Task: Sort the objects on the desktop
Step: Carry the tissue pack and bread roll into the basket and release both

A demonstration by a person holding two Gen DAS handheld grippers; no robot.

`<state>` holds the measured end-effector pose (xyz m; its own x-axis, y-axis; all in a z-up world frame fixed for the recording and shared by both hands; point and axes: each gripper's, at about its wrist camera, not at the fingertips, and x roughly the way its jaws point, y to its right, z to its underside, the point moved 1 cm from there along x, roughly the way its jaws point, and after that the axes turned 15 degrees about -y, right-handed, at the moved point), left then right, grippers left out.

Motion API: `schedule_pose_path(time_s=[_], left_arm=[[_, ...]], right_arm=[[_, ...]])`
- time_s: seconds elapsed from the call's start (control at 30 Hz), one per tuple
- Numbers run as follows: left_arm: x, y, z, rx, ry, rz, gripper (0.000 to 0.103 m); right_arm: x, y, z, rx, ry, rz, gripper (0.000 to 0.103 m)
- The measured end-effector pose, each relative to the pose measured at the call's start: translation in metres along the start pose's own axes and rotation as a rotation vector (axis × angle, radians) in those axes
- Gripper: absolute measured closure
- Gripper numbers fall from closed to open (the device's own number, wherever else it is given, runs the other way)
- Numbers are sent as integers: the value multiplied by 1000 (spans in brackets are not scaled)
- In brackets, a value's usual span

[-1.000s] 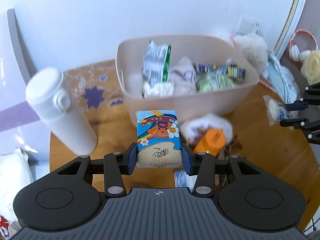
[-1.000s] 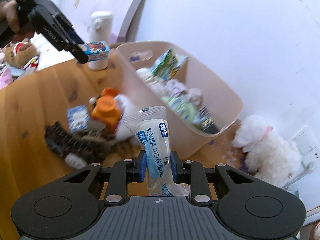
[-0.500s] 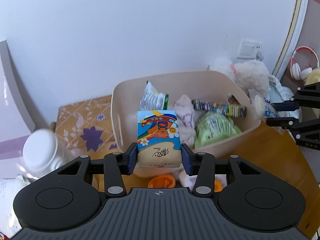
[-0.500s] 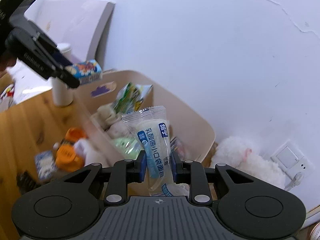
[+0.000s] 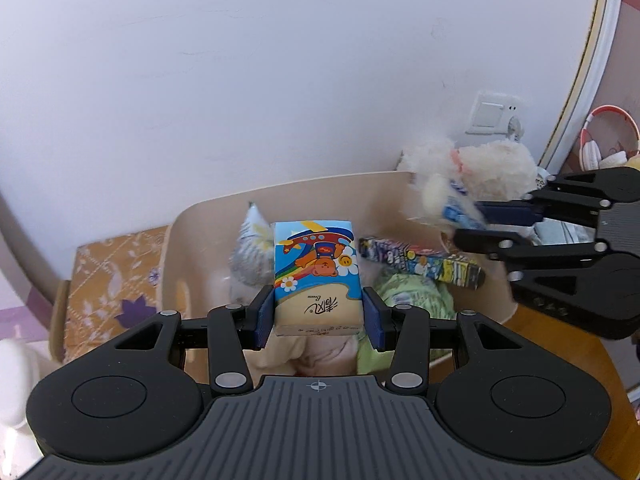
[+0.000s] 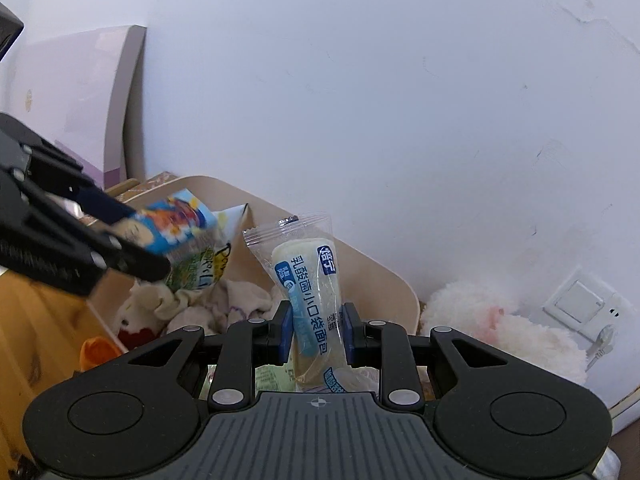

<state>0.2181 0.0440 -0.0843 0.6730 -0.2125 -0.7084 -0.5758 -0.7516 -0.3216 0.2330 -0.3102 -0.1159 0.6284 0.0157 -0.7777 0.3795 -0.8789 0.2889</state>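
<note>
Both tongs, gripping tissue pack (image 5: 318, 276) and bread packet (image 6: 316, 300), now above bin (image 5: 304, 192).

Both views are bright with soft, even daylight and only faint shadows on the white wall (image 5: 280, 80). Strong fisheye bending curves the door frame (image 5: 592, 64) at the far right. Motion blur smears the plush toy (image 5: 480, 172) and the tissue pack (image 6: 176, 224) at left.
</note>
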Motion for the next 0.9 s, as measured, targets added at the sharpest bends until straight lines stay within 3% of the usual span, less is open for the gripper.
schedule_pose_path(time_s=[0.47,0.5,0.57,0.7,0.9], left_arm=[[57,8,-5,55,-117,3,56],[58,8,-3,70,-116,-1,56],[58,7,-2,80,-116,-13,55],[54,1,0,49,-105,-4,36],[40,-4,5,19,-75,-9,32]], right_arm=[[44,-13,-6,-30,-100,32,75],[44,-14,-6,-35,-94,36,67],[41,-15,-4,-44,-79,32,66],[34,-14,-1,-57,-55,42,50],[10,-12,4,-34,-5,24,32]])
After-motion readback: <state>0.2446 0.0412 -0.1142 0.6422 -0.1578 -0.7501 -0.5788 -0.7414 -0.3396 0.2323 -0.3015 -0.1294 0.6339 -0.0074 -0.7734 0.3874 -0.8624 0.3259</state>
